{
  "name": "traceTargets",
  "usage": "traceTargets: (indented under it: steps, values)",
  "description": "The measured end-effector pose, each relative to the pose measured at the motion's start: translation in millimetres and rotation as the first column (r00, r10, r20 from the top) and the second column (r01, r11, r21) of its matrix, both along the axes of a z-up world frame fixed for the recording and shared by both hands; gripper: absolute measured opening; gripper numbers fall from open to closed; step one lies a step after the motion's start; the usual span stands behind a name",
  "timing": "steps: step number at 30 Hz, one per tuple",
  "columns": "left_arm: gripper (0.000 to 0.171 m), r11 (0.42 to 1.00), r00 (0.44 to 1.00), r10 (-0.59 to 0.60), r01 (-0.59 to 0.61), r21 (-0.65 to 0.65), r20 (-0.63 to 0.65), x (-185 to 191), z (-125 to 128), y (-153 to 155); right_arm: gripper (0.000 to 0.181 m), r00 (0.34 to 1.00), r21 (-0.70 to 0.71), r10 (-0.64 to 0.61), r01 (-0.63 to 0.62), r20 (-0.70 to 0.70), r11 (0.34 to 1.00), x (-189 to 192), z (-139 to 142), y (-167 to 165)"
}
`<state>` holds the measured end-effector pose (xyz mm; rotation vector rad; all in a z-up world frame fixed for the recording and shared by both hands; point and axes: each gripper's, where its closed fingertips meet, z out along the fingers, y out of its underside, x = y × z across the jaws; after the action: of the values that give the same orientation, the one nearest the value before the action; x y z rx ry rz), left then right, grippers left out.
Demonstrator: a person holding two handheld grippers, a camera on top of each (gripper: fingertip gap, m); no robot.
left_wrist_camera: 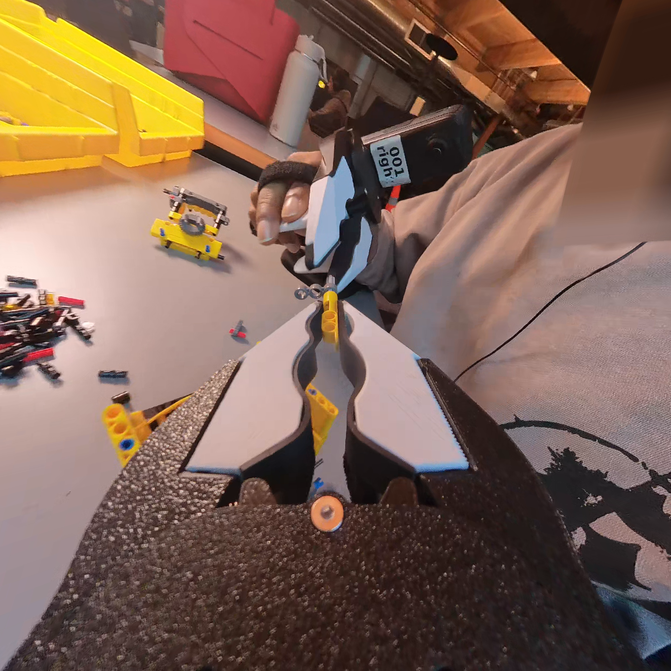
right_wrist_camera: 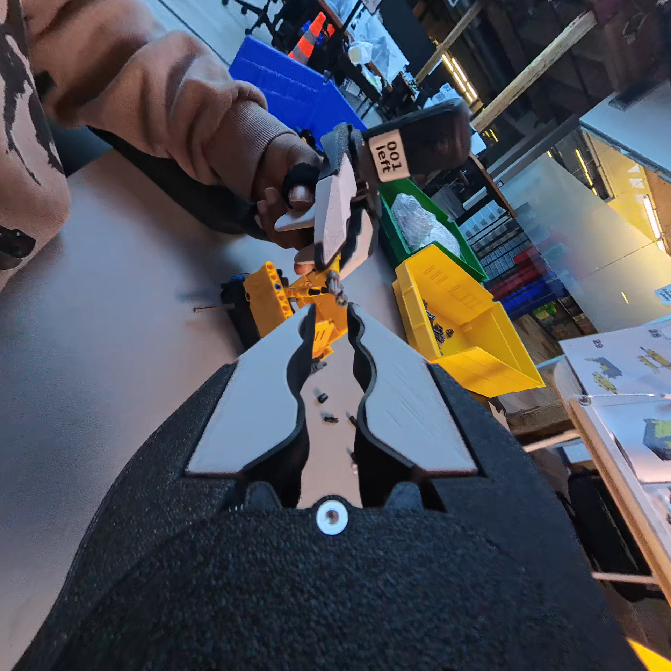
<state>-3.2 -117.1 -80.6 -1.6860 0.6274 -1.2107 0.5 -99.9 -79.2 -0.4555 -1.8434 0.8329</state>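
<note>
My left gripper (left_wrist_camera: 329,312) is shut on a short yellow beam (left_wrist_camera: 329,323) and holds it above the grey table (left_wrist_camera: 145,290). A small grey connector (left_wrist_camera: 308,292) sits at the beam's far end. My right gripper (left_wrist_camera: 333,279) points its tips at that end. In the right wrist view my right gripper (right_wrist_camera: 329,308) has its jaws a little apart with nothing between them. The grey connector (right_wrist_camera: 337,287) lies just past its tips, held up by my left gripper (right_wrist_camera: 334,267). A yellow brick model (right_wrist_camera: 268,301) lies on the table below.
A second yellow and black model (left_wrist_camera: 190,228) and a pile of small parts (left_wrist_camera: 32,326) lie to the left. Yellow bins (left_wrist_camera: 90,90), a red bin (left_wrist_camera: 225,54) and a white bottle (left_wrist_camera: 296,90) stand behind. A yellow bin (right_wrist_camera: 461,326), a green bin (right_wrist_camera: 394,232) and a booklet (right_wrist_camera: 624,363) stand on the right. Both grippers' tips are close together, under 4 cm apart.
</note>
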Motion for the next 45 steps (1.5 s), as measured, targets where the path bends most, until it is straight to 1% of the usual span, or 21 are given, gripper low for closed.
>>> traceTargets:
  steps: [2,4,8,13,15,17,19,21,22,23,24,25,27,28,31,34,36,38,40,43,45]
  values:
    - [0.006,0.999,0.999,-0.033,0.033,-0.016,0.004,9,-2,-2,0.015,1.000,0.033,0.018,-0.018,-0.006,0.999,-4,-2,-9]
    - [0.006,0.999,0.999,-0.042,0.042,-0.026,0.003,12,-4,-2,0.009,1.000,0.083,0.020,-0.019,-0.003,0.996,-5,-5,-13]
    - [0.006,0.999,0.999,-0.033,0.033,-0.042,0.018,10,-5,0,0.007,1.000,0.125,-0.001,0.003,-0.019,0.992,-7,-5,-11]
    - [0.006,0.997,1.000,-0.012,0.013,-0.076,0.015,6,-11,4,0.005,0.999,0.252,-0.038,0.045,-0.032,0.967,-10,-10,-8]
    - [0.006,0.997,1.000,-0.005,0.006,-0.071,0.024,6,-7,5,0.005,0.999,0.225,-0.050,0.052,-0.016,0.973,-10,-7,-7]
    - [0.006,0.998,1.000,0.005,-0.005,-0.055,-0.004,6,-7,7,0.005,0.998,0.223,-0.061,0.062,-0.013,0.973,-10,-7,-4]
    - [0.006,0.999,1.000,0.000,0.000,-0.048,-0.004,8,-4,8,0.004,0.999,0.191,-0.053,0.053,-0.005,0.980,-8,-4,-3]
    - [0.006,0.999,1.000,0.030,-0.030,-0.030,-0.009,1,0,10,0.004,0.998,0.177,-0.063,0.062,0.000,0.982,-3,-1,3]
    - [0.006,0.996,0.996,0.091,-0.091,-0.018,0.012,-15,4,13,0.004,0.997,0.155,-0.077,0.075,0.010,0.985,2,2,11]
    - [0.006,0.988,0.985,0.157,-0.156,-0.019,0.067,-37,11,15,0.004,0.995,0.111,-0.101,0.100,0.005,0.989,7,8,24]
    - [0.006,0.982,0.978,0.188,-0.187,-0.020,0.088,-50,14,13,0.004,0.994,0.068,-0.108,0.107,0.010,0.992,12,12,32]
    - [0.006,0.981,0.979,0.192,-0.192,-0.008,0.065,-51,11,11,0.004,0.994,0.055,-0.104,0.103,0.017,0.993,15,10,35]
    - [0.006,0.986,0.985,0.165,-0.166,0.014,0.052,-38,11,13,0.005,0.996,0.050,-0.088,0.087,0.025,0.995,11,4,33]
    - [0.006,0.989,0.988,0.148,-0.149,0.019,0.046,-32,12,14,0.005,0.996,0.020,-0.076,0.075,0.036,0.997,9,3,32]
    - [0.006,0.981,0.985,0.171,-0.169,0.096,-0.019,-31,11,15,0.005,0.993,-0.084,-0.116,0.117,0.013,0.990,10,13,54]
    - [0.006,0.953,0.960,0.280,-0.280,0.114,0.017,-46,10,25,0.005,0.983,-0.267,-0.182,0.170,-0.022,0.949,16,27,86]
    - [0.006,0.919,0.927,0.374,-0.366,0.147,-0.031,-58,4,34,0.005,0.970,-0.331,-0.242,0.220,-0.024,0.917,21,32,109]
    - [0.006,0.883,0.893,0.447,-0.432,0.186,-0.048,-67,4,40,0.005,0.957,-0.360,-0.290,0.265,-0.017,0.894,26,33,129]
    - [0.006,0.864,0.876,0.480,-0.462,0.200,-0.046,-71,5,42,0.005,0.939,-0.393,-0.344,0.309,-0.018,0.866,31,34,147]
    - [0.006,0.846,0.855,0.513,-0.488,0.216,-0.075,-74,1,44,0.005,0.931,-0.463,-0.365,0.319,-0.010,0.827,35,36,158]
    - [0.006,0.838,0.844,0.526,-0.494,0.232,-0.103,-75,-3,46,0.006,0.921,-0.475,-0.389,0.345,0.006,0.809,35,34,165]
